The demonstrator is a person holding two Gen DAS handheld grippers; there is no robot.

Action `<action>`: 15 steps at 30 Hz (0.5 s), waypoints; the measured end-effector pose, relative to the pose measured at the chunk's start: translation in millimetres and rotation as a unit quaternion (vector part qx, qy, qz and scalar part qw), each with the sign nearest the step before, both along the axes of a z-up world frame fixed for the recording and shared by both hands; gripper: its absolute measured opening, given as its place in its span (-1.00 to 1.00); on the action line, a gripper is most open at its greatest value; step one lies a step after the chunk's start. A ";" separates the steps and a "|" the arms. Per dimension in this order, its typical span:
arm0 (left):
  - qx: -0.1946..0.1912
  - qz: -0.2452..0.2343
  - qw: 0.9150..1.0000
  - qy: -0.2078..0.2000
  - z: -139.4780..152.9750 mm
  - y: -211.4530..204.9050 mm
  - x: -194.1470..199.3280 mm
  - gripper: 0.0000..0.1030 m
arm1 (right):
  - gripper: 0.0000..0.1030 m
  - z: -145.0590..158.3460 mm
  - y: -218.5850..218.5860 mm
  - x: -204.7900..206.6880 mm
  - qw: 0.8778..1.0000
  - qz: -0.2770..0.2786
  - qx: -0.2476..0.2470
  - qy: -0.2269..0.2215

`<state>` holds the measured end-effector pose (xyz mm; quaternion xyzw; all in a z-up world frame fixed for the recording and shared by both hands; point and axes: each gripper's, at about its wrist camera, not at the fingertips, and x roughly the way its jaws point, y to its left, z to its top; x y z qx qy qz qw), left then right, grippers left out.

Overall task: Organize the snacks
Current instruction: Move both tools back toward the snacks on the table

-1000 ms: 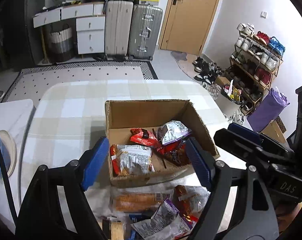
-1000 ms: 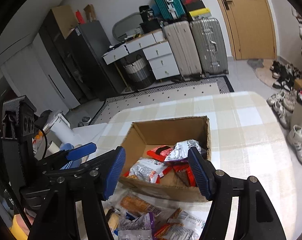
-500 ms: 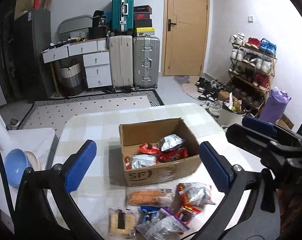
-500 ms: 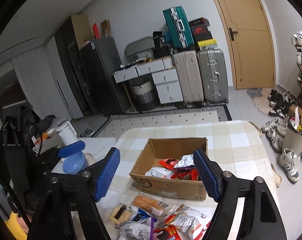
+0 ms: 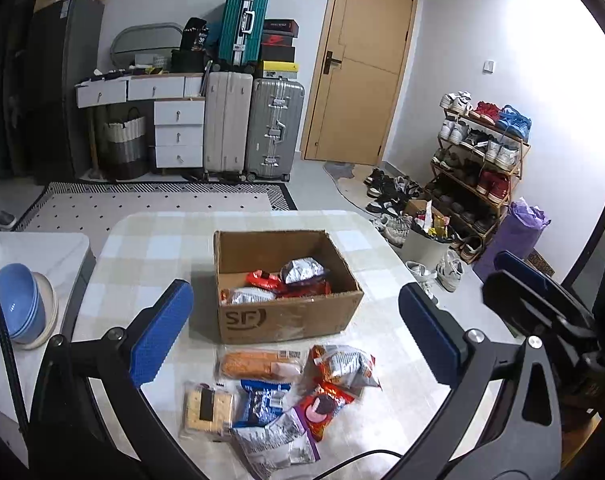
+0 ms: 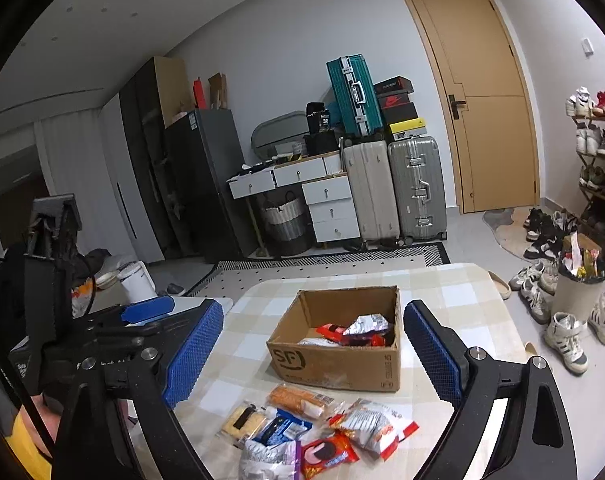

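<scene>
Both grippers, left gripper (image 5: 294,336) and right gripper (image 6: 314,354), are hovering empty: left jaws released, right jaws opening, snack packets (image 5: 278,396) lying below beside the cardboard box (image 5: 286,316).

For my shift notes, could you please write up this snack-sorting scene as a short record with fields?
surface: checked table
container: open cardboard box, upright, printed SF on its near face
in box: several snack packets
outside box: loose snack pile on the table in front of the box, including an orange packet and a cracker pack
left gripper: open, holding nothing
right gripper: jaws opening, nothing between them
beside table: stacked blue bowls
</scene>
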<state>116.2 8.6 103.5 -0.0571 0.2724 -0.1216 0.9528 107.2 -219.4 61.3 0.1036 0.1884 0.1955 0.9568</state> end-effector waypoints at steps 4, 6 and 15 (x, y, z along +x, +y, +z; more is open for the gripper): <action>-0.018 0.000 1.000 0.006 -8.6 12.1 -15.0 0.99 | 0.81 -8.8 -8.3 -21.3 1.000 0.004 0.005 0.006; -0.023 0.003 1.000 0.010 -18.4 18.5 -23.6 0.99 | 0.82 -13.8 -9.0 -31.0 1.000 0.002 -0.001 0.008; -0.005 0.020 0.999 0.032 -97.9 42.9 -73.6 0.99 | 0.98 -76.5 -25.4 -72.0 1.000 -0.010 0.002 0.018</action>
